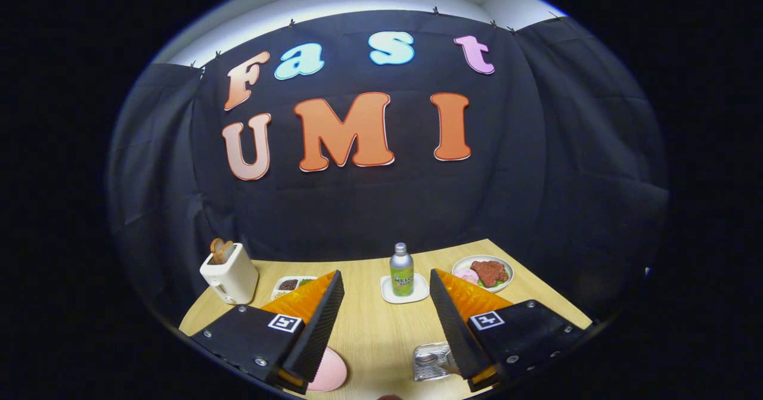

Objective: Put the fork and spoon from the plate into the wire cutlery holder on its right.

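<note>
Hovering high with fingers spread and empty, the gripper [386, 322] hangs above the pink plate [329, 370] and wire cutlery holder [430, 361]; next, I'd judge, descend to the plate.

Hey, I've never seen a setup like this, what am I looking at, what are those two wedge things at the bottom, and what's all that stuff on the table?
This is a handheld gripper that a person carries; the camera rides on it and looks forward along its two fingers, the wedges you see. They stand wide apart and hold nothing. Below them is a wooden table. Beyond the fingers stand a white toaster with bread in it, a small dish of food, a green bottle on a white coaster, and a plate of food. Close by, a pink plate peeks out beside the left finger, and a metal holder, seemingly with a spoon, sits by the right finger.
</note>
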Demonstrator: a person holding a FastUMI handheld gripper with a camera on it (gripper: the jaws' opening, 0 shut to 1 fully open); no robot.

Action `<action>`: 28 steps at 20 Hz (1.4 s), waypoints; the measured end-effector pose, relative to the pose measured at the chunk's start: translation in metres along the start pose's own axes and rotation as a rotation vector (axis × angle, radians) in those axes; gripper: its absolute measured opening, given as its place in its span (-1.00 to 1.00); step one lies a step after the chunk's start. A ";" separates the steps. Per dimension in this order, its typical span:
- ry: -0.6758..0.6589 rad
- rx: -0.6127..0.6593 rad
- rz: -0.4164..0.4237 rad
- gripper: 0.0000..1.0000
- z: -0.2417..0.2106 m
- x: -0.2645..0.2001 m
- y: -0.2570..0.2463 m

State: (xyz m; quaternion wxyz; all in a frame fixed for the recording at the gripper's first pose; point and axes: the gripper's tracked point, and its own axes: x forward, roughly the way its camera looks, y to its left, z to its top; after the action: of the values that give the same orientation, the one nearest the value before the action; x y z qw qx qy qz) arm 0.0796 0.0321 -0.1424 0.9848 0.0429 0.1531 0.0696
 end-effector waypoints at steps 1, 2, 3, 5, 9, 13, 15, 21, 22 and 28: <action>0.000 0.002 0.007 0.75 -0.004 0.000 0.009; 0.003 0.004 0.019 0.78 -0.006 -0.001 0.019; 0.007 0.007 0.026 0.78 -0.010 -0.001 0.030; 0.010 0.007 0.045 0.79 -0.015 -0.005 0.052; 0.017 -0.004 0.077 0.79 -0.025 -0.020 0.089; 0.034 -0.018 0.098 0.79 -0.039 -0.021 0.124; 0.043 -0.022 0.108 0.79 -0.048 -0.020 0.137; 0.199 -0.045 0.143 0.79 -0.116 -0.016 0.166; 0.230 -0.048 0.150 0.80 -0.129 -0.015 0.171; 0.484 -0.107 0.194 0.75 -0.221 -0.025 0.189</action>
State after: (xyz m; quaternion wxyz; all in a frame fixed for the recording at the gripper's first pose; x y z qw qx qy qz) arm -0.0355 0.2288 -0.3252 0.9092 -0.0125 0.3752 0.1800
